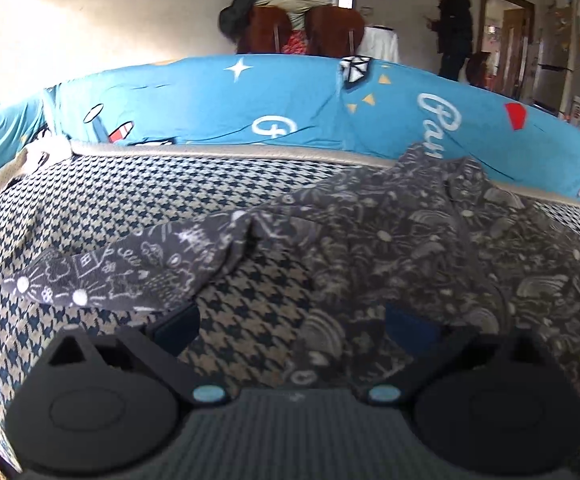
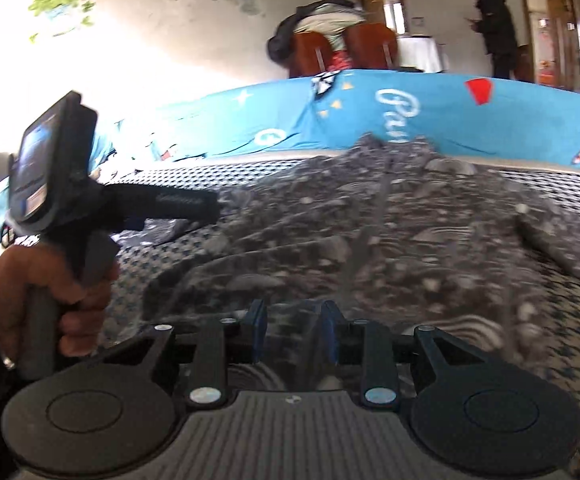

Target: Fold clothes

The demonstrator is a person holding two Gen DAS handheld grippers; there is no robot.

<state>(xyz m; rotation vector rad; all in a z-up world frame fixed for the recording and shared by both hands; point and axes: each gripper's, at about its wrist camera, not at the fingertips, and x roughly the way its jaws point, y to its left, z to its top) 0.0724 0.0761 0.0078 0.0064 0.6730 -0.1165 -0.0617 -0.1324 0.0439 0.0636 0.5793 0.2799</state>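
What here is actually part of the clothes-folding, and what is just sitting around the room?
Part of the job:
- dark patterned shirt, spread on the houndstooth mattress
- left gripper
- right gripper

Just there:
- blue printed sheet
- chairs piled with clothes
- person standing in the background

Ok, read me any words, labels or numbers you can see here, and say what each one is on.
"Pa", then letters hidden by the dark patterned shirt: white script on the blue sheet.
A "G" in a circle: same sheet.
Doodle marks on the shirt sleeve: not readable.
Left gripper's screen: too blurred.
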